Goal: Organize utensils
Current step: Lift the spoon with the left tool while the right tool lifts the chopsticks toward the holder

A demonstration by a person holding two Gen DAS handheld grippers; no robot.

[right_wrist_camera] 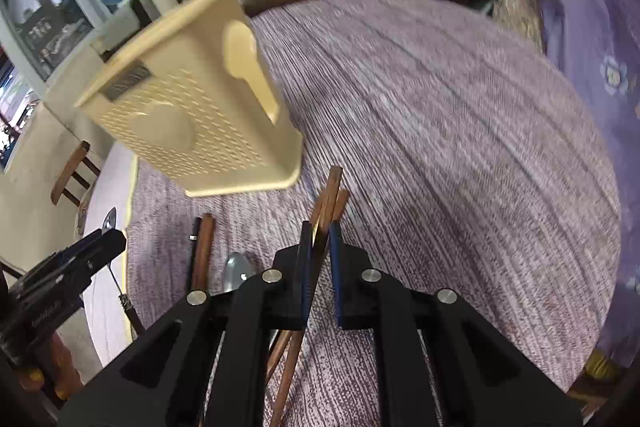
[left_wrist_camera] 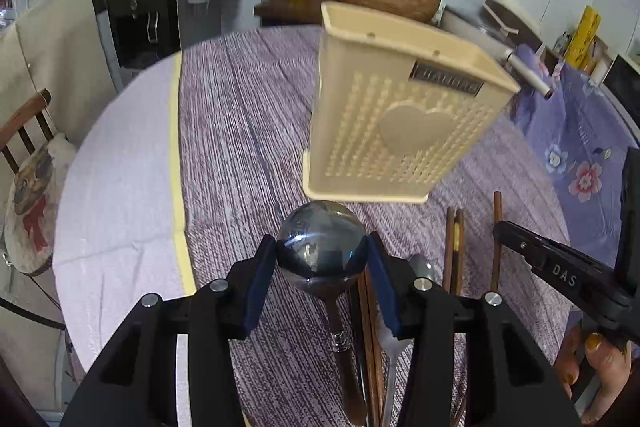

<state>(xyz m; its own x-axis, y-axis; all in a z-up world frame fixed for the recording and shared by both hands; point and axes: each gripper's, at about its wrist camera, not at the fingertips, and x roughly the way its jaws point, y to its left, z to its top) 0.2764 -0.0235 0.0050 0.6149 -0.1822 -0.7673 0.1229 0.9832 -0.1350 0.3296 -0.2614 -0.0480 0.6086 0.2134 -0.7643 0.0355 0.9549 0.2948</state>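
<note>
**Utensils gripped, holder not yet loaded**

The left gripper [left_wrist_camera: 322, 255] is clamping the bowl of a steel ladle [left_wrist_camera: 322, 247], while the right gripper [right_wrist_camera: 320, 239] is pinching a bundle of brown chopsticks [right_wrist_camera: 330, 203] between nearly closed jaws. The cream holder [left_wrist_camera: 400, 119] is standing upright on the purple cloth [left_wrist_camera: 240, 131], just beyond both. No utensil is showing above its rim; a spoon [right_wrist_camera: 237, 273] and further sticks are lying loose, awaiting sorting.
</note>
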